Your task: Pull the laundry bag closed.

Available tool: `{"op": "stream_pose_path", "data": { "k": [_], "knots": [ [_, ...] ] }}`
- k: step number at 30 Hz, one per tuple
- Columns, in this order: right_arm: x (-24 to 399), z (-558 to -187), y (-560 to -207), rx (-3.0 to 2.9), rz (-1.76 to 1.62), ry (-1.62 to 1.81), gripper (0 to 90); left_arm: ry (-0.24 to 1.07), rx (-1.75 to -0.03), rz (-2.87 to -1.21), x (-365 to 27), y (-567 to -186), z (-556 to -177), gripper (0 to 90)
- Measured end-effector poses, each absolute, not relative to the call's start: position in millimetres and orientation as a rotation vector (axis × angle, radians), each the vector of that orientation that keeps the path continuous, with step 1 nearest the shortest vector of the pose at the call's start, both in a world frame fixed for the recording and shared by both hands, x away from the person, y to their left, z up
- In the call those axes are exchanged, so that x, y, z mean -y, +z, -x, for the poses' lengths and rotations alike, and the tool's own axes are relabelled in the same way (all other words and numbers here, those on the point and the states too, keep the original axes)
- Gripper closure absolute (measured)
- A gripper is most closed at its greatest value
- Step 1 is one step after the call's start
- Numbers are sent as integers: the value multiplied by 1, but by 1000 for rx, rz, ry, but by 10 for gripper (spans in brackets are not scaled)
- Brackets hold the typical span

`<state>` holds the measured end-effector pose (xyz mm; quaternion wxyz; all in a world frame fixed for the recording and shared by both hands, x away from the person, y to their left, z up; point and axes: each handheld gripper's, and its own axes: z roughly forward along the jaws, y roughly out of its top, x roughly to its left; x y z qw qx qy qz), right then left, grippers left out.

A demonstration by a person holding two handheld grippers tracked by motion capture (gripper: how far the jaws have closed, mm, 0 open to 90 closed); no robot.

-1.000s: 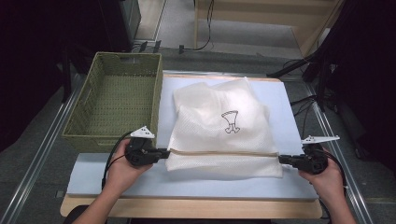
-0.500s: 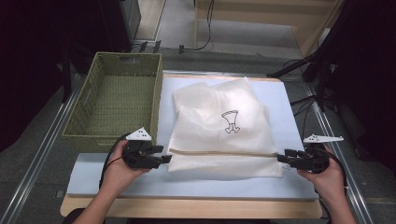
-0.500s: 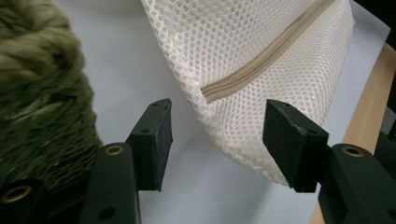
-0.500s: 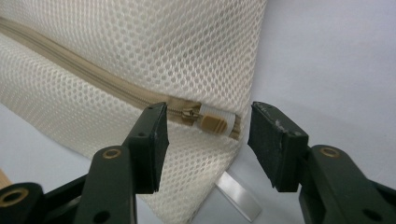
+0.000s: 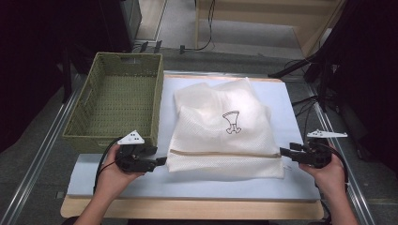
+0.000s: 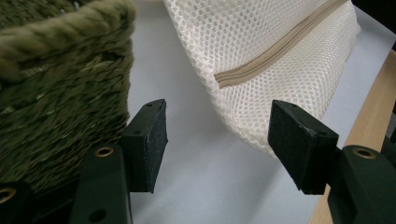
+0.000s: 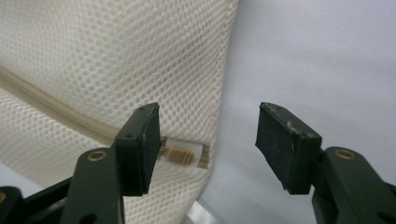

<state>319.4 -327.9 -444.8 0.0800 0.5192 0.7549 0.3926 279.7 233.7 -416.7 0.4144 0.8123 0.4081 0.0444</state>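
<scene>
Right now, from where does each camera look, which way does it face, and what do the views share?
High view: above the person's side, facing forward and down on the mesh bag, basket, both hands and grippers.
Left gripper view: along the open left gripper toward bag and basket.
Right gripper view: along the open right gripper at the bag's zipper end.
All share the bag.

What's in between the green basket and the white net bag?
Nothing but a bare strip of the pale mat separates the basket from the mesh bag, seen in the high view.
</scene>
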Motion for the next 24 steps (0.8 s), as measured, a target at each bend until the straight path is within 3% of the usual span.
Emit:
{"op": "stream_pose_path", "data": {
  "k": [8, 24],
  "knots": [
    [331, -330, -450, -2224, -1560, 1120, 360, 126, -1075, -2034, -244, -418, -277, 376],
    [328, -336, -454, -2243, -1566, 1104, 357, 115, -1111, -2031, -251, -422, -279, 353]
  ]
}}
